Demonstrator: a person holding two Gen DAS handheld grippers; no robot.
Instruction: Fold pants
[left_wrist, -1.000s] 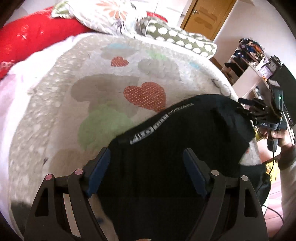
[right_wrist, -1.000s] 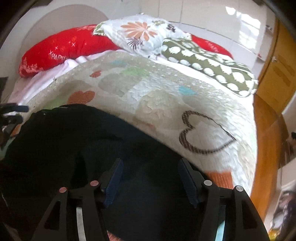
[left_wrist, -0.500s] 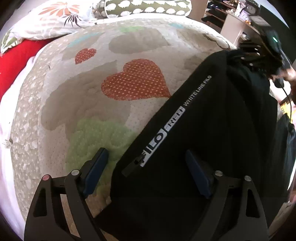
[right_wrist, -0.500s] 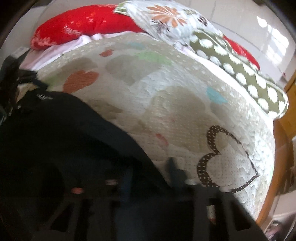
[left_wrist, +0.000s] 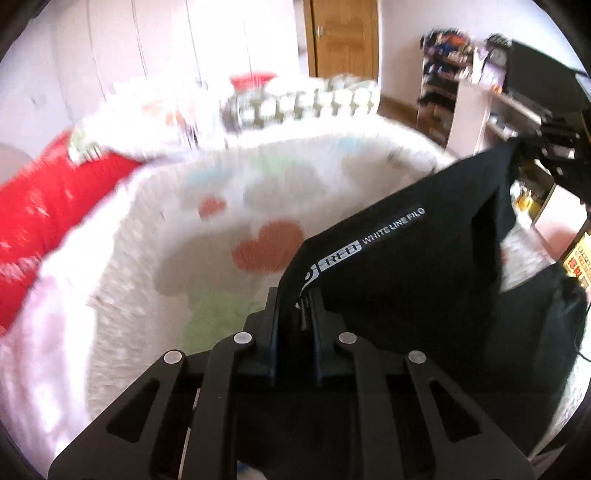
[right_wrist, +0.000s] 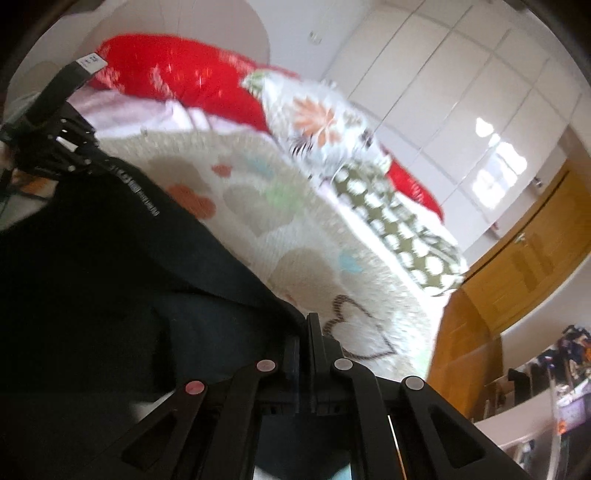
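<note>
Above the bed, near edge: I have the black pants (left_wrist: 424, 266) lifted off the heart-print quilt (left_wrist: 229, 206), stretched between my two grippers.
Pants, position: the cloth hangs as a taut panel, its top edge running from the left gripper (left_wrist: 293, 317) across to the right gripper (right_wrist: 304, 343); the lower part drops out of view toward the near side.
Left gripper: its jaws have just been closing and now pinch the corner by the white printed band (left_wrist: 364, 240).
Right gripper: its jaws have just been closing too; they are clamped on the opposite corner of the same edge, black cloth between the pads.
Reason for hold: I judge that both corners are taken so the garment can be spread flat and square before a fold; one grip would let it bunch.
Quilt: bare on the far side, which leaves room to lay the pants down.
Far end of bed: red pillow (right_wrist: 177, 74), floral pillow (right_wrist: 314, 114) and spotted pillow (right_wrist: 395, 229), well apart from the cloth.
Image quality: both views are blurred; fine creases cannot be told.
</note>
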